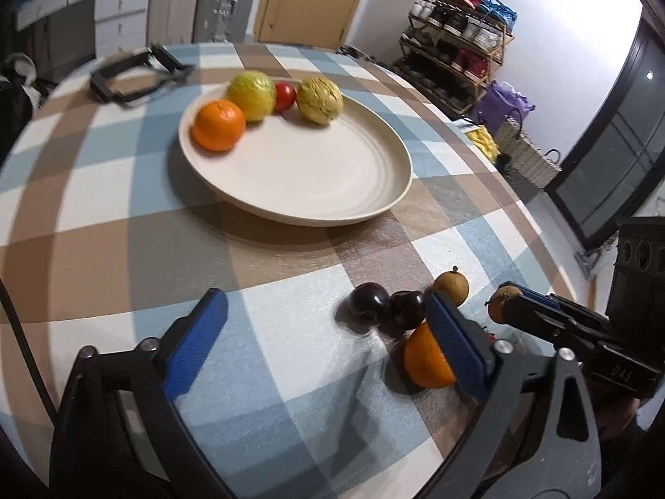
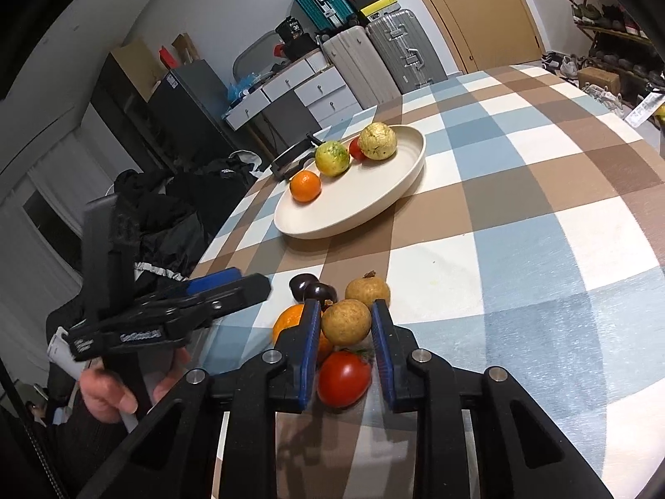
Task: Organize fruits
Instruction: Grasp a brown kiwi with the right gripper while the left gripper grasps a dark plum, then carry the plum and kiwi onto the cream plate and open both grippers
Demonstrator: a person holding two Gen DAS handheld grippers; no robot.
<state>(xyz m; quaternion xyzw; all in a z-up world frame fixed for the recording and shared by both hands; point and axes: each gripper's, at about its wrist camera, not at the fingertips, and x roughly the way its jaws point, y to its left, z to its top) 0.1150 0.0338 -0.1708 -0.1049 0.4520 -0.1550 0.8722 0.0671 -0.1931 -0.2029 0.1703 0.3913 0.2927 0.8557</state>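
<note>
Fruits lie in two groups on the checked worktop [image 1: 124, 191]. From the left wrist view, the left claw [image 1: 328, 328] stands wide with nothing between its blue pads, only cloth. Just beyond its right-hand pad sit two dark plums [image 1: 386, 305], a brown round fruit [image 1: 451, 287] behind them, and an orange [image 1: 424, 359] half hidden by that pad. Farther right, the right claw [image 1: 505, 305] comes in from the side, pinched on a second brown fruit [image 1: 498, 307] of which only a sliver shows. Well ahead of the left claw lies a cream plate [image 1: 316, 174] carrying four pieces along its far rim: one orange [image 1: 218, 124], two yellow-green lumpy fruits [image 1: 253, 93], and one small red fruit [image 1: 284, 95] partly covered between them. A black frame-like object [image 1: 133, 77] beyond the plate is blurred and hard to name. From the right wrist view, the right claw [image 2: 347, 324] is narrowed onto the brown fruit [image 2: 347, 322], pads pressing its sides. Directly beneath it, closer to the camera, lies a red tomato [image 2: 343, 378]; the near orange [image 2: 291, 320] is mostly hidden behind the left-hand pad. Just ahead sit the other brown fruit [image 2: 368, 289] and the two plums [image 2: 311, 287], overlapping. To the left, a hand [image 2: 112, 391] grips the left claw's handle, its tips [image 2: 245, 285] aimed toward the plums. The plate [image 2: 374, 208] lies well ahead with the same four fruits. Suitcases [image 2: 374, 54] and drawers stand past the worktop's edge.
</note>
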